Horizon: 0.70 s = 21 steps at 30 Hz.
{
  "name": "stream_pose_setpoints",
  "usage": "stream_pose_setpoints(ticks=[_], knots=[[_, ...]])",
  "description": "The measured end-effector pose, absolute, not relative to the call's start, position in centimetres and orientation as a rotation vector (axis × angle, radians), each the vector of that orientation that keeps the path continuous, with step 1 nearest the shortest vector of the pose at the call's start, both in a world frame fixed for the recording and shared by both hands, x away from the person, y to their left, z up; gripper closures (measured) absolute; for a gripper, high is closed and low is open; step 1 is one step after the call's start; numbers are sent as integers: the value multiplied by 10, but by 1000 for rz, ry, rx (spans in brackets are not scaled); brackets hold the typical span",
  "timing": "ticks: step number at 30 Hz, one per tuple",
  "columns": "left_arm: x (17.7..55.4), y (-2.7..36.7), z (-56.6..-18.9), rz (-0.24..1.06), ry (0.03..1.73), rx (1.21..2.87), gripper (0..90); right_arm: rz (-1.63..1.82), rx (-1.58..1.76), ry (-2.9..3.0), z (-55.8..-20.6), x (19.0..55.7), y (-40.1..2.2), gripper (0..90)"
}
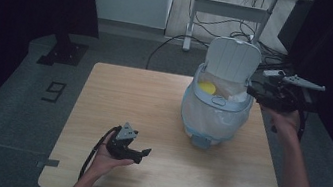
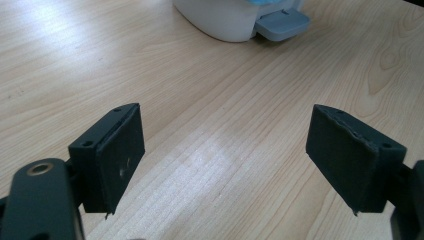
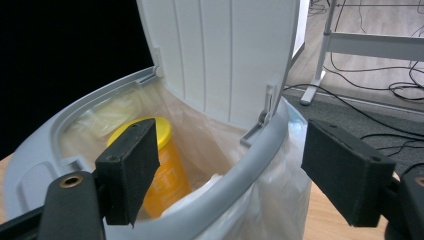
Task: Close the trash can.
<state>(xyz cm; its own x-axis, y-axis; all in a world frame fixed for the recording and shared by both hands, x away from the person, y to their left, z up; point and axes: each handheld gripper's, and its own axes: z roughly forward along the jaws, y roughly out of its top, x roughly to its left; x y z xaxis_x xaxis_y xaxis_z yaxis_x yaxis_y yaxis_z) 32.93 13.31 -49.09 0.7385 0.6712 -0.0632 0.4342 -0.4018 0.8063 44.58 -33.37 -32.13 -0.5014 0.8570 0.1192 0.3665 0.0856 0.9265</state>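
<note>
My right claw (image 1: 255,93) hangs just off the far right rim of the bin (image 1: 215,112), jaws spread wide with nothing between them. Through its own camera the rim (image 3: 235,187) curves across right in front of my pads, and the raised lid (image 3: 220,55) stands upright just beyond them, hinged at the back edge.

Down inside, ahead of and below my left-hand pad, sits a yellow bottle (image 3: 162,165) with a yellow cap, nestled in the thin plastic liner (image 3: 272,200). It stands roughly upright, long axis running top to bottom, cap toward me, tilted a little. I judge it light, stiff plastic, somewhat slick on its round body, so the cap or the neck below it would give the surest hold. The liner is soft and would bunch if pinched.

My left claw (image 1: 144,155) rests low over the bare tabletop (image 2: 210,100), well short of the bin, jaws parted and empty.
</note>
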Motion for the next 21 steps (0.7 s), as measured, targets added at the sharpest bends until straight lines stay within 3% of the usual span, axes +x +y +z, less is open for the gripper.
stream_pose_setpoints(ticks=[21], knots=[[332, 139, -495, 330, 867, 2054, 156, 1512, 1173, 1888, -290, 511, -318, 189]])
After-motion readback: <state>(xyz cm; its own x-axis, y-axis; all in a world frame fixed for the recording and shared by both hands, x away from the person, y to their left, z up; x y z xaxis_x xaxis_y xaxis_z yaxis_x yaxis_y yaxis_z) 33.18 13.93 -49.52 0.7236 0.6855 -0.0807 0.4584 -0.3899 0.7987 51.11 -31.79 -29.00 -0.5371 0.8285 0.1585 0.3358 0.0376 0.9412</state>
